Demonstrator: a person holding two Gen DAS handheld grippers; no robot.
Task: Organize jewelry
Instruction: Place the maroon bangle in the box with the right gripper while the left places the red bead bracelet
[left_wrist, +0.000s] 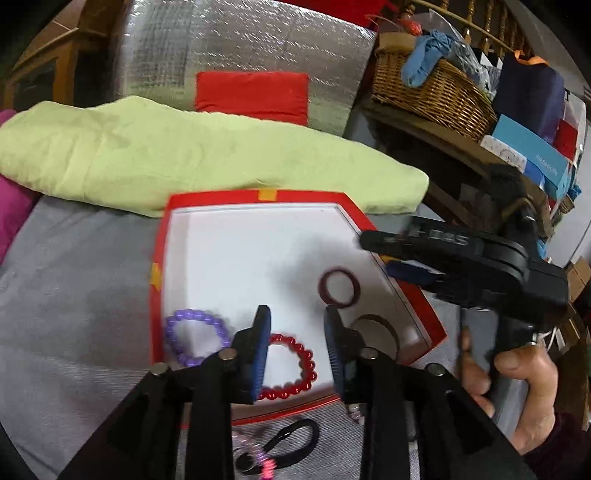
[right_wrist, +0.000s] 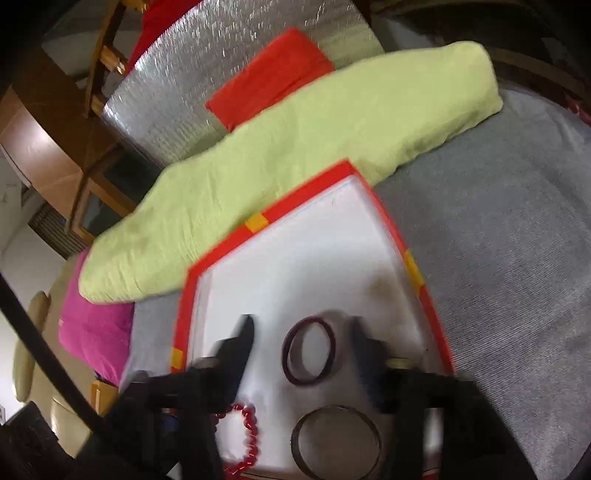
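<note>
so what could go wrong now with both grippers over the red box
1. The dark red bangle lies tilted between the right gripper and its open jaws; it could roll or get knocked when they pull back.
2. The left gripper hangs low over the red bead bracelet, so a sweep may drag it over the red box rim.
3. The two grippers are close above the box and might collide.

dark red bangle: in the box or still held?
In the box. The dark red bangle lies flat on the white floor of the red box, between the right gripper's open fingers, touching neither.
</note>
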